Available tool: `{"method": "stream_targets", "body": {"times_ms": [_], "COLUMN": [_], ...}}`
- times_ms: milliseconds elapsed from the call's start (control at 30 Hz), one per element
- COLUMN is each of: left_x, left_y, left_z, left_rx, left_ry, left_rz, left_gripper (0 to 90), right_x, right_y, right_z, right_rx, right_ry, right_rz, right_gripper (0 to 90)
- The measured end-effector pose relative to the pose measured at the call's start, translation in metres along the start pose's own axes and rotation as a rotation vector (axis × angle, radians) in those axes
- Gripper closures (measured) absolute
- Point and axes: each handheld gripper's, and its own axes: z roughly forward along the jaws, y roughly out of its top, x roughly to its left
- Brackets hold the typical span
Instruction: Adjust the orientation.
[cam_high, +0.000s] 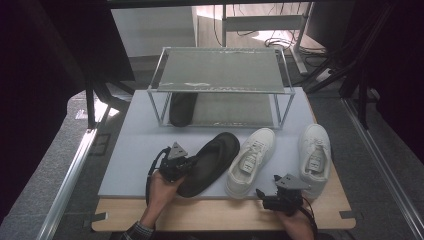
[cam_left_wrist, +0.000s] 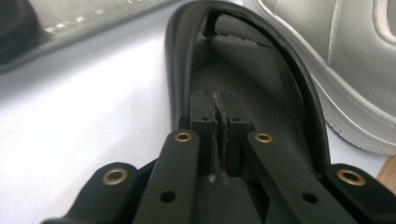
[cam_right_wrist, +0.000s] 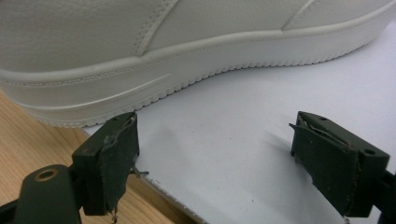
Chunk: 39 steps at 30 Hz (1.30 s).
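Black flip-flop (cam_high: 210, 162) lies sole-down on the pale grey mat (cam_high: 130, 150), toe end pointing toward the shoe rack (cam_high: 220, 85), heel end near the mat's front edge. Left gripper (cam_high: 186, 162) sits at its heel-side left rim. In the left gripper view the pads are nearly together, a thin slit between them, clamped on the flip-flop (cam_left_wrist: 261, 79) at the rim; the footbed and the toe strap run away ahead of the jaws. Left hand (cam_high: 162, 187) comes in from the bottom edge, cable looped beside it.

White sneaker (cam_high: 250, 161) lies just right of the flip-flop, close alongside, can't tell if they touch. Second white sneaker (cam_high: 315, 157) is further right, apart from the first, near the mat's right edge.

Right gripper (cam_high: 261, 194) sits low at the front, over the wooden table (cam_high: 220, 215) edge, just in front of the heel of the first sneaker. Right gripper view: jaws spread wide, nothing between them, only bare mat (cam_right_wrist: 233, 130); sneaker sole (cam_right_wrist: 187, 60) runs across just beyond the pads, not touched.

Rack stands at the back of the mat, two mesh shelves. A dark shoe (cam_high: 181, 109) sits on the lower shelf, left end.
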Motion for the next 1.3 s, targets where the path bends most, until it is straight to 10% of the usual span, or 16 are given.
{"method": "stream_targets", "body": {"times_ms": [300, 1300], "left_x": [0.011, 0.016], "left_y": [0.006, 0.011], "left_z": [0.007, 0.034], "left_rx": [-0.001, 0.068], "left_ry": [0.007, 0.004], "left_rz": [-0.008, -0.003], "left_gripper": [72.2, 81.5], "right_x": [0.000, 0.000], "right_y": [0.000, 0.000], "right_z": [0.000, 0.000], "right_rx": [0.000, 0.000], "right_ry": [0.000, 0.000], "right_rz": [0.000, 0.001], "right_gripper": [15.4, 15.4]}}
